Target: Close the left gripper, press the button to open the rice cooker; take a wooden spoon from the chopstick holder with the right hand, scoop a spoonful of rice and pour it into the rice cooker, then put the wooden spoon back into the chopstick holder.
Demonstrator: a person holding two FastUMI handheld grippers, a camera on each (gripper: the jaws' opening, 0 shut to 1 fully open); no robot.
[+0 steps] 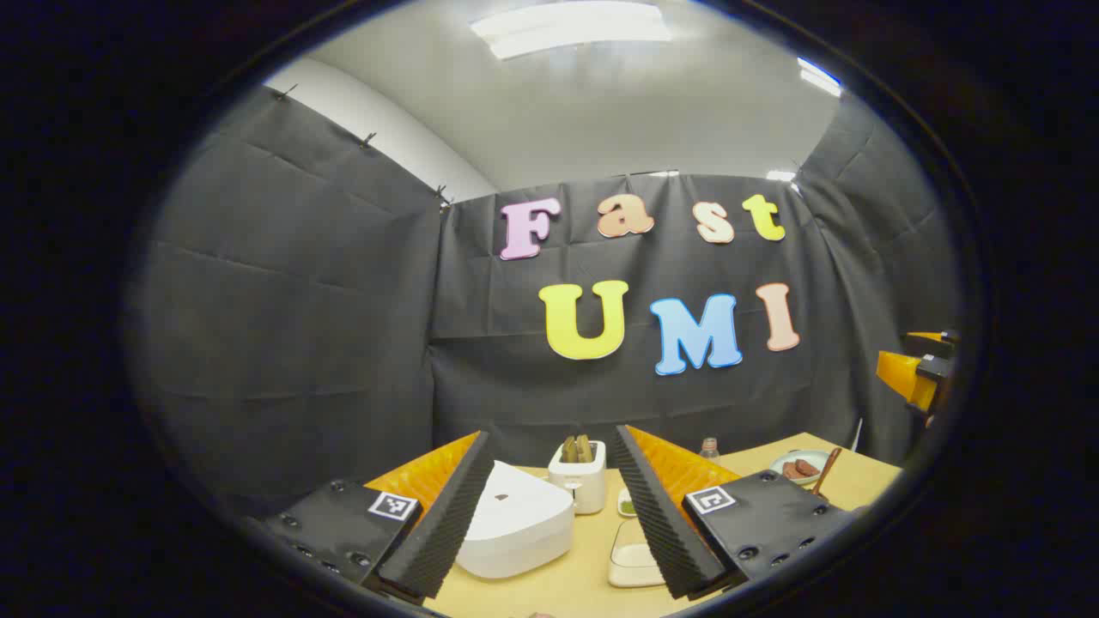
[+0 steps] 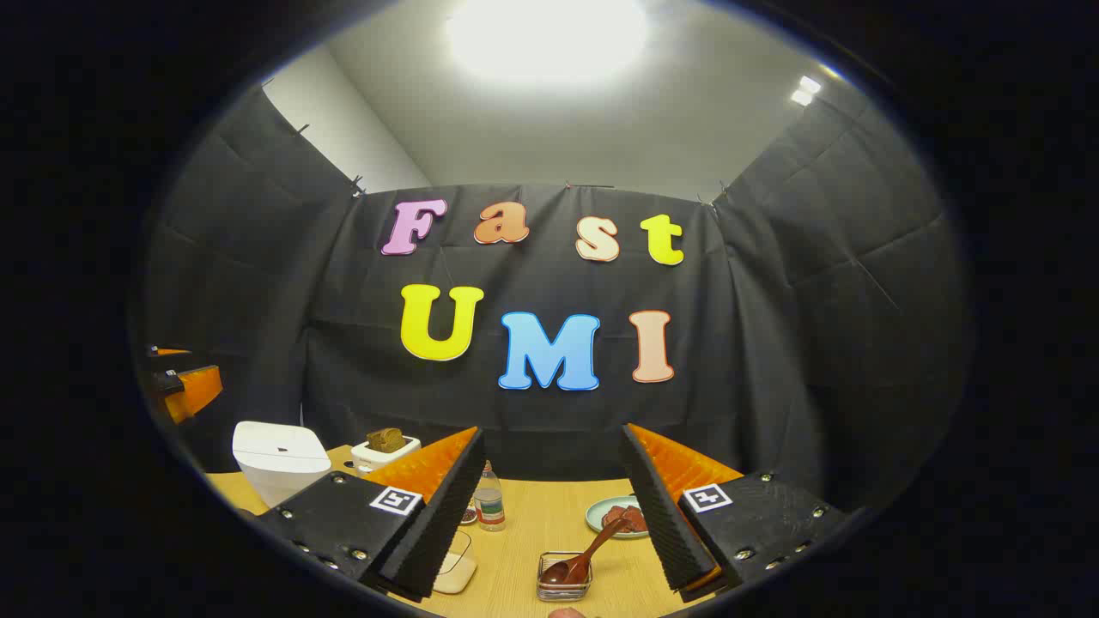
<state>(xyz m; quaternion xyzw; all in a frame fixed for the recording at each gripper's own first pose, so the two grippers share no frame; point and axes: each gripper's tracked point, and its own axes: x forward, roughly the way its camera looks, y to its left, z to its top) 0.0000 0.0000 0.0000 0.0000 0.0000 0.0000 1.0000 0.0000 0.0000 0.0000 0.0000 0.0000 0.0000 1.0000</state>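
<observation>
Left gripper view: the left claw (image 1: 549, 515) gapes wide and empty, rice cooker (image 1: 515, 524) just ahead between its fingers, lid down. Shut it first, then press the button. The right claw (image 2: 549, 515), also wide and empty, hangs above the wooden spoon (image 2: 579, 558) in its holder (image 2: 564, 585); a bottle (image 2: 488, 498) and plate (image 2: 614, 518) stand beyond

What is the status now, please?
Both grippers, left and right, open, empty. Rice cooker closed. Wooden spoon in holder. Nothing blocking.
</observation>
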